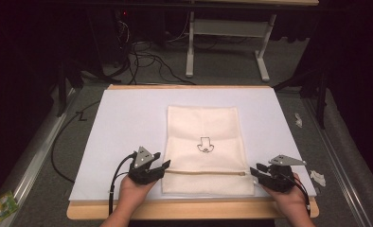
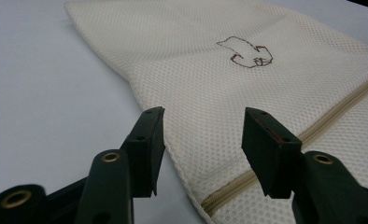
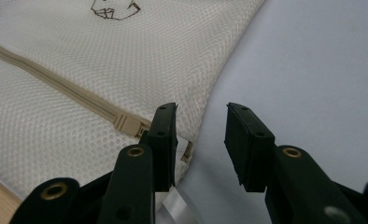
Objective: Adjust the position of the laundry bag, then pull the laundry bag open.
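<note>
A cream mesh bag (image 1: 205,146) lies flat on the white sheet (image 1: 123,127), with a small dark drawing (image 1: 204,144) on it and a tan zipper (image 1: 206,172) running across near its front edge. My left gripper (image 1: 164,165) stands open at the bag's left edge, over the zipper's left end (image 2: 229,191). My right gripper (image 1: 253,170) is open at the bag's right edge, beside the zipper pull (image 3: 128,124). Nothing is held between either pair of jaws. In the gripper views the mesh bag (image 2: 247,88) (image 3: 102,60) lies just ahead of the jaws.
The sheet covers a wooden table (image 1: 194,210) whose front edge is close to my hands. A white table frame (image 1: 229,33) and cables (image 1: 146,59) stand on the floor beyond. Scraps of paper (image 1: 317,177) lie to the right.
</note>
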### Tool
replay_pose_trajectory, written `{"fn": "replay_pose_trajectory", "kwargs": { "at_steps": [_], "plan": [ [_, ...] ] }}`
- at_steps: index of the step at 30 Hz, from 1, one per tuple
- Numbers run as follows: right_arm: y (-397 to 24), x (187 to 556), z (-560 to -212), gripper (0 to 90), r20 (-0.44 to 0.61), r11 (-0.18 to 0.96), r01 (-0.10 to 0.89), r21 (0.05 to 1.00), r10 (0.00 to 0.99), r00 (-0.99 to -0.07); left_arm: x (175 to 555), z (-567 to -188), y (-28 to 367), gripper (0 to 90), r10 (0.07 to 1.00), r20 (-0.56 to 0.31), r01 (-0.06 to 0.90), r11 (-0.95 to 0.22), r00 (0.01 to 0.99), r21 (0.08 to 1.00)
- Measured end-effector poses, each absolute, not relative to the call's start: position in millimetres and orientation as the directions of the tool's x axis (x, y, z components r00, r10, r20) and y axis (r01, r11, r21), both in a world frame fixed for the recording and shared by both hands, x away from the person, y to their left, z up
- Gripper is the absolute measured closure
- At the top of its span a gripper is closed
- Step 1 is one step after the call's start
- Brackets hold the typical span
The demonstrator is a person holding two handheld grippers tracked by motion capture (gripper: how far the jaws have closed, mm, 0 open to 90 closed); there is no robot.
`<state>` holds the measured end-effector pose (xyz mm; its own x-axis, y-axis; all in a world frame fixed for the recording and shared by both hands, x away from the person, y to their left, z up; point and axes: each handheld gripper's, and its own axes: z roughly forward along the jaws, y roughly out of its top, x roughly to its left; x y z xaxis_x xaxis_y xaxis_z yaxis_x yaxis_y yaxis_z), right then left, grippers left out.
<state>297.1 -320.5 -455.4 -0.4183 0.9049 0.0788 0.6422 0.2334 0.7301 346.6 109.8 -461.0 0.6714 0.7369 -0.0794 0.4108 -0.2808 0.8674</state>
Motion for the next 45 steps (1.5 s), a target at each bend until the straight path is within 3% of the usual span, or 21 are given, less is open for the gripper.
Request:
{"fn": "replay_pose_trajectory", "kwargs": {
  "at_steps": [8, 11, 13, 15, 22, 25, 28, 37, 45],
  "plan": [
    [-319.5, 302.8, -467.7, 57.0, 0.153, 0.220, 0.678, 0.701, 0.882, -0.445, 349.3, -458.5, 93.1, 44.0, 0.731, -0.063, 0.405, -0.302, 0.680, 0.863],
    [-315.7, 307.3, -470.4, 55.7, 0.121, 0.277, 0.688, 0.671, 0.874, -0.471, 350.5, -459.0, 87.8, 42.3, 0.726, -0.067, 0.405, -0.302, 0.684, 0.863],
    [-315.7, 308.6, -471.3, 58.1, 0.117, 0.283, 0.679, 0.677, 0.870, -0.479, 351.0, -461.1, 86.4, 41.1, 0.722, -0.072, 0.413, -0.309, 0.688, 0.857],
    [-314.7, 308.3, -471.6, 68.6, 0.108, 0.304, 0.667, 0.680, 0.858, -0.501, 350.3, -463.1, 85.7, 42.1, 0.716, -0.085, 0.425, -0.311, 0.693, 0.850],
    [-313.0, 307.8, -471.6, 78.9, 0.136, 0.297, 0.674, 0.676, 0.849, -0.511, 336.1, -454.4, 84.7, 46.8, 0.678, -0.070, 0.387, -0.328, 0.731, 0.862],
    [-310.4, 308.1, -469.5, 83.4, 0.113, 0.330, 0.665, 0.670, 0.840, -0.531, 332.9, -451.0, 84.0, 53.5, 0.665, -0.083, 0.383, -0.320, 0.742, 0.867],
    [-309.2, 307.2, -468.4, 84.4, 0.093, 0.348, 0.651, 0.675, 0.835, -0.543, 334.0, -451.8, 81.6, 53.6, 0.663, -0.116, 0.402, -0.296, 0.740, 0.867],
    [-312.4, 303.6, -456.7, 84.9, 0.081, 0.338, 0.601, 0.725, 0.824, -0.561, 331.8, -453.8, 61.7, 48.2, 0.635, -0.109, 0.408, -0.348, 0.765, 0.844],
    [-313.3, 300.8, -448.3, 84.9, 0.072, 0.318, 0.563, 0.762, 0.824, -0.562, 328.7, -454.9, 21.7, 49.9, 0.557, -0.228, 0.449, -0.299, 0.798, 0.842]
  ]
}}
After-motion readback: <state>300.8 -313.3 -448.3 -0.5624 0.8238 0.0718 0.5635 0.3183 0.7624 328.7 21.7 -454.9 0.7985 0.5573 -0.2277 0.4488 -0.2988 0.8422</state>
